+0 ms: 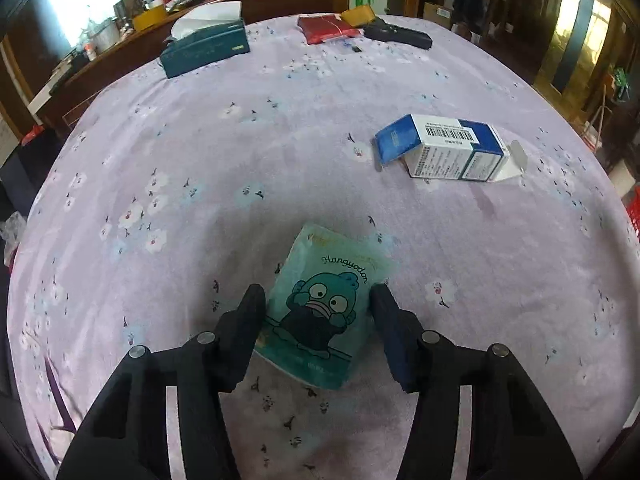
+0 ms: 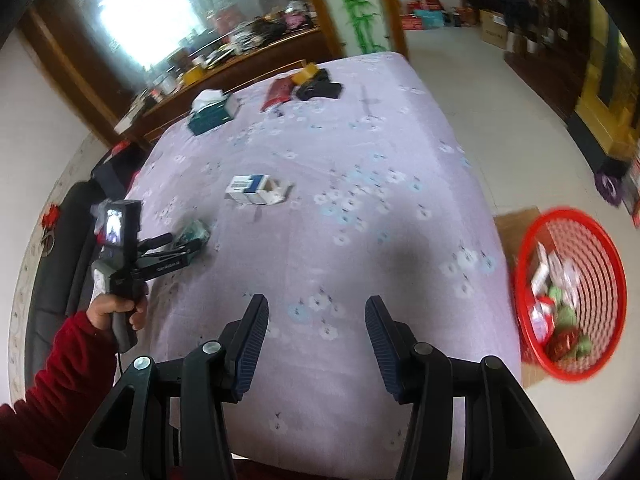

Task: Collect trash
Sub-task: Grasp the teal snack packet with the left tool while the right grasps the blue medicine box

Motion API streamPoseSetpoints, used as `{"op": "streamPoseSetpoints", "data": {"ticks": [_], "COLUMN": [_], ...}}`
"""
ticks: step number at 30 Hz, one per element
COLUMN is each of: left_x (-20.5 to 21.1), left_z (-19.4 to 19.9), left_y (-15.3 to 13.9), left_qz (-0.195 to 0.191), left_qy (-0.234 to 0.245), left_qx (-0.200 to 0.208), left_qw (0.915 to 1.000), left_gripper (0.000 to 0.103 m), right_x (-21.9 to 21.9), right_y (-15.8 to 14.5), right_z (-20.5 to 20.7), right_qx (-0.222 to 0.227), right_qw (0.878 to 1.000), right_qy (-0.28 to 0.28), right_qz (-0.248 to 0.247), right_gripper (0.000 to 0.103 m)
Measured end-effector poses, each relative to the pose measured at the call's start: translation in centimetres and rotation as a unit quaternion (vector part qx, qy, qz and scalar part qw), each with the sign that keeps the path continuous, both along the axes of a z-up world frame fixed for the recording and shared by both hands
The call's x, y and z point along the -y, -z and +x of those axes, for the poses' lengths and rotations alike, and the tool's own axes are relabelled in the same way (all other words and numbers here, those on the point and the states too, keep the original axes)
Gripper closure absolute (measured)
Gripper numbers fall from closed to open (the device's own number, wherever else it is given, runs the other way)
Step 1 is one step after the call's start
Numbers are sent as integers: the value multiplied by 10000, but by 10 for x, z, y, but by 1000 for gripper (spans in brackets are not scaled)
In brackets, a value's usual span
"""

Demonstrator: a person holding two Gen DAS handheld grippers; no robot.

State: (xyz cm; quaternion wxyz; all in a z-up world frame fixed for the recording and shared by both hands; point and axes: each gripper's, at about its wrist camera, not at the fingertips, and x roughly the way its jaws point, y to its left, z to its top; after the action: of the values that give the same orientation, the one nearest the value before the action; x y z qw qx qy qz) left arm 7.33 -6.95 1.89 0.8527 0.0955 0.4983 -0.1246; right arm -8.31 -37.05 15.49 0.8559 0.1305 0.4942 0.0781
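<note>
Packet lies lengthwise between left gripper fingers, top pointing away.

A table under a lilac flowered cloth bears a teal cartoon packet, an opened blue-and-white carton, a teal tissue box, a red pouch, a yellow item and a black device.
</note>
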Motion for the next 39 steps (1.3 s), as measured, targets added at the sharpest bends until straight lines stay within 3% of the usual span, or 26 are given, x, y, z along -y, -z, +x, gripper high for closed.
{"op": "streamPoseSetpoints", "data": {"ticks": [4,14,22,29,32,34,37,39], "left_x": [-1,-27,-39,-38,-39,-38,-32,-27], "left_z": [-12,-83,-125,-132,-131,-129,-128,-127], "left_y": [-3,-35,-47,-47,-45,-46,-48,-50], "left_qz": [-42,-790,-1008,-998,-1015,-1030,-992,-973], "left_qy": [-148,-833,-1285,-1355,-1405,-1415,-1405,-1400], "left_qx": [65,93,50,30,17,30,133,165], "left_qw": [9999,9933,9866,9857,9849,9846,9850,9852], "left_gripper": [66,67,66,66,66,66,66,66], "right_x": [-22,-97,-145,-166,-168,-166,-150,-130], "right_y": [-4,44,91,121,131,135,127,116], "right_z": [33,152,231,263,260,255,244,230], "right_qx": [118,-106,-215,-526,-647,-626,-521,-521], "right_qw": [9975,9613,9256,9049,9058,9126,9362,9602], "right_qy": [-648,-2608,-3399,-3805,-3788,-3583,-3069,-2480], "right_qz": [-268,-878,-1653,-1830,-1787,-1869,-1632,-1179], "right_gripper": [48,45,44,44,46,60,63,63]}}
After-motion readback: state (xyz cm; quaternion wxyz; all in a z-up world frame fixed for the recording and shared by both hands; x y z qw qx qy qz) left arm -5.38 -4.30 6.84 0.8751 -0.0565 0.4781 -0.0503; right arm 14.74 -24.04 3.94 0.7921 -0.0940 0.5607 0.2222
